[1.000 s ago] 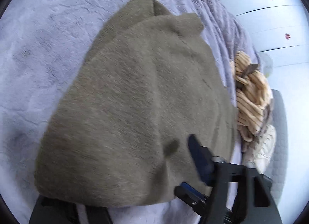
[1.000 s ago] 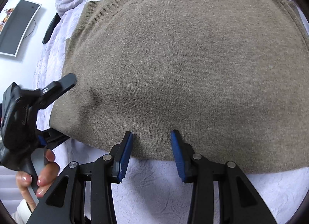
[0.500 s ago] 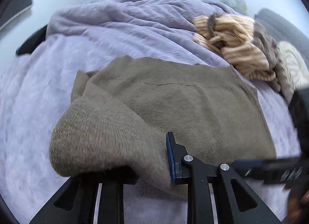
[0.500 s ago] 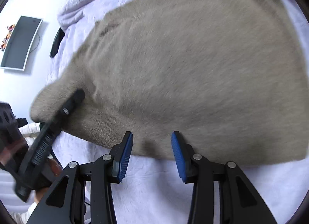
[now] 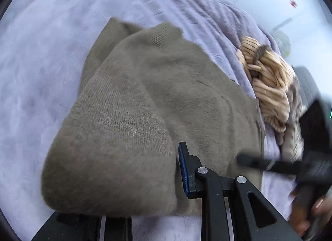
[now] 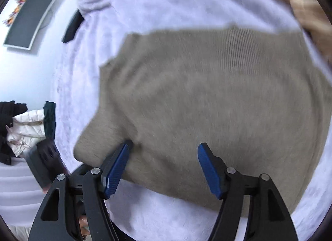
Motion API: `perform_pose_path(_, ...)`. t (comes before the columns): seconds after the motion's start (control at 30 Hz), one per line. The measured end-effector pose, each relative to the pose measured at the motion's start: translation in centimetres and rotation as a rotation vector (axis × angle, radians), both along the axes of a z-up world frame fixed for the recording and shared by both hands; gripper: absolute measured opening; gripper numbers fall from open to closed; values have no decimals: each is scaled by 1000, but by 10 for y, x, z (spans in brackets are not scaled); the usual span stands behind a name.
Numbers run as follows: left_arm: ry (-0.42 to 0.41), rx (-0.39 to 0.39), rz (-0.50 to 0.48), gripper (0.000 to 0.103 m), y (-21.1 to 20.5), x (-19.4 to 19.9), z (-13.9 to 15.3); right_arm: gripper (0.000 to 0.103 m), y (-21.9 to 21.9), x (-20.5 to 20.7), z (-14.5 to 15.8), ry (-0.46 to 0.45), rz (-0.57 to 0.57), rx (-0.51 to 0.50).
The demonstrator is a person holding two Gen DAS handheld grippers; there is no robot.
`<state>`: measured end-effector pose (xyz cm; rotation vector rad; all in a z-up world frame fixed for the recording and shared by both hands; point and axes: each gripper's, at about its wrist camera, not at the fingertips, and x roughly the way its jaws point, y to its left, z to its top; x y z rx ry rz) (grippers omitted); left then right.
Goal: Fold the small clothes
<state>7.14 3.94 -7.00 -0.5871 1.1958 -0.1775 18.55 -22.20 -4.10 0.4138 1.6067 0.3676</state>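
Left wrist view shows the left gripper (image 5: 145,178) clenched on a corner of the sweater (image 5: 166,99) lying on the blanket (image 5: 41,54), the right gripper (image 6: 164,164) gaping above it, so thick knit may slip and bunch.

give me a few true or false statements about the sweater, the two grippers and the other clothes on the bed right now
1. The right hand-held gripper is open over the olive sweater. True.
2. The left hand-held gripper has sweater fabric bunched between its fingers. True.
3. The sweater lies on a bare wooden table. False: it lies on a lavender blanket.
4. The striped tan garment is folded on top of the sweater. False: it sits crumpled beside it.
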Motion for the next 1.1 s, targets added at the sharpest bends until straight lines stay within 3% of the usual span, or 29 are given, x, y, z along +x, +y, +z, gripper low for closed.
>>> perform_pose_path(0.07,54,-51,52,24,10,-1,-15,29,-2,-28,-26,76,-33,17)
perform_pose_path(0.13,86,-108,108,24,19,-3,-27,21,-4,-58,-52,148,-50,-3)
perform_pose_path(0.2,93,-111,144,24,21,-3,-30,10,-9,-78,-67,157,-69,-2)
perform_pose_path(0.27,71,-30,125,24,10,-1,-21,7,-17,-88,-73,124,-114,36)
perform_pose_path(0.37,-29,128,48,19,-17,2,7,4,-26,-93,-77,123,-152,67)
perform_pose_path(0.57,-308,367,-253,12,-96,-3,72,4,-30,-101,-71,65,-122,95)
perform_pose_path(0.73,-353,411,-393,12,-137,4,72,6,-65,-111,-48,0,-205,171)
perform_pose_path(0.77,-353,417,-406,12,-142,5,71,12,-78,-110,-41,-15,-230,179)
perform_pose_path(0.83,-352,420,-425,12,-148,10,67,14,-109,-98,-27,-34,-287,215)
perform_pose_path(0.87,-351,421,-432,12,-151,11,66,21,-120,-89,-22,-43,-306,236)
perform_pose_path(0.9,-352,422,-438,12,-151,10,66,50,-131,-75,-15,-61,-318,260)
perform_pose_path(0.97,-352,427,-447,12,-153,10,63,94,-135,-43,-6,-74,-294,315)
perform_pose_path(1.1,-343,421,-443,12,-151,10,61,96,-109,22,-3,-34,-203,508)
